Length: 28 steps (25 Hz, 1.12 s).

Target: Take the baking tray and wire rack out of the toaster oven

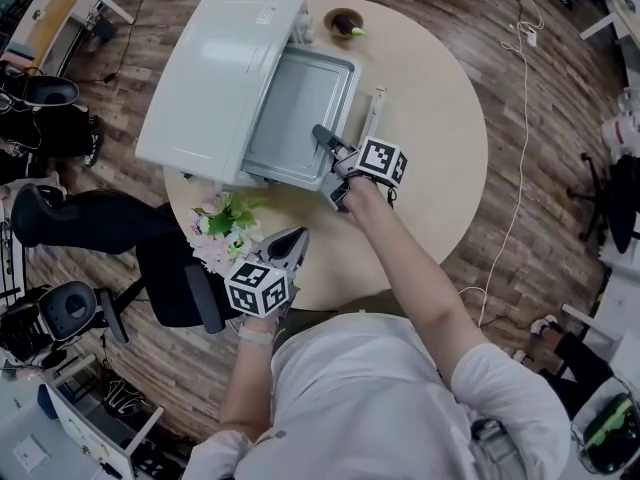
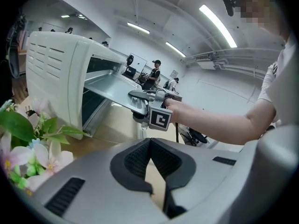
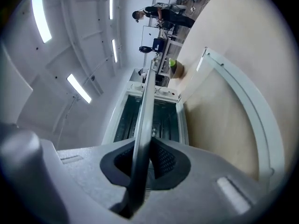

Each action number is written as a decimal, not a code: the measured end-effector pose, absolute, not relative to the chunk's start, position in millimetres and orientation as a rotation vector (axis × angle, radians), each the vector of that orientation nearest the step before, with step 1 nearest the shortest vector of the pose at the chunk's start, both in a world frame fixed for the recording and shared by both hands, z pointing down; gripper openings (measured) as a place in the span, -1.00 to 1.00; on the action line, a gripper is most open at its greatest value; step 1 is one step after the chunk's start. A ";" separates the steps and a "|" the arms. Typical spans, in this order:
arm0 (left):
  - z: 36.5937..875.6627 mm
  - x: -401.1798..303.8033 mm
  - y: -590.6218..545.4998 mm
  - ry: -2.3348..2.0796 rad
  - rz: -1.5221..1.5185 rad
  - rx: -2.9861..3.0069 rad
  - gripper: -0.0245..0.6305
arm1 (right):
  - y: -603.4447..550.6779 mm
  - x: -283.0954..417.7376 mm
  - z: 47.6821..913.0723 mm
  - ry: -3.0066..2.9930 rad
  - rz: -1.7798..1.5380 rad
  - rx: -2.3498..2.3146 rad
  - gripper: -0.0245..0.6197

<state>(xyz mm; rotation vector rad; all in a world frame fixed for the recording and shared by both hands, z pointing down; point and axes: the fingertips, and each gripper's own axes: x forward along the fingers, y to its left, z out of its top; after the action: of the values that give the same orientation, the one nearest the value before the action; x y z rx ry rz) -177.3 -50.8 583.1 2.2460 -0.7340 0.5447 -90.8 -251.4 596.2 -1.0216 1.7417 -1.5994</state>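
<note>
Pictured from above: one round wooden worktop [image 1: 440, 168] carrying one white toaster oven [image 1: 215, 73]. Its single door [image 1: 378, 108] is dropped open toward me. One baking tray [image 1: 300, 108] sits level and partly drawn out of the oven's mouth, with its far end inside. One bunch of pink-and-white flowers [image 1: 222, 226] with green leaves lies at the worktop's near-left edge. One small brown bowl [image 1: 343, 21], with something green in it, stands just beside the oven's far corner.

The wire rack is hard to make out. In the right gripper view, thin bars show in the dark cavity behind the tray, and I cannot tell whether they belong to the rack. From the head view the tray covers the oven's mouth, and my forearm hides a strip of the worktop.

My two tools are at work. The right tool [image 1: 330, 146] is clamped on the tray's near rim, one jaw above and one below, with the metal edge pinched between the pads. The left tool [image 1: 297, 238] hangs at the worktop's near edge just beside the flowers, well apart from the tray. Its jaws meet at the tips and grip nothing.
</note>
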 end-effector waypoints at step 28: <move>568.8 -66.8 -25.2 -0.732 0.540 2.268 -0.93 | -162.7 71.5 614.8 1.688 -1.650 -1.148 -0.84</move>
<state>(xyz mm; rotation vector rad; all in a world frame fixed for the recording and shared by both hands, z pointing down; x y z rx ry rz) -66.8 -25.2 568.8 2.2684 -0.7321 0.5397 71.5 -162.7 614.8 -1.1480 1.6885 -1.6503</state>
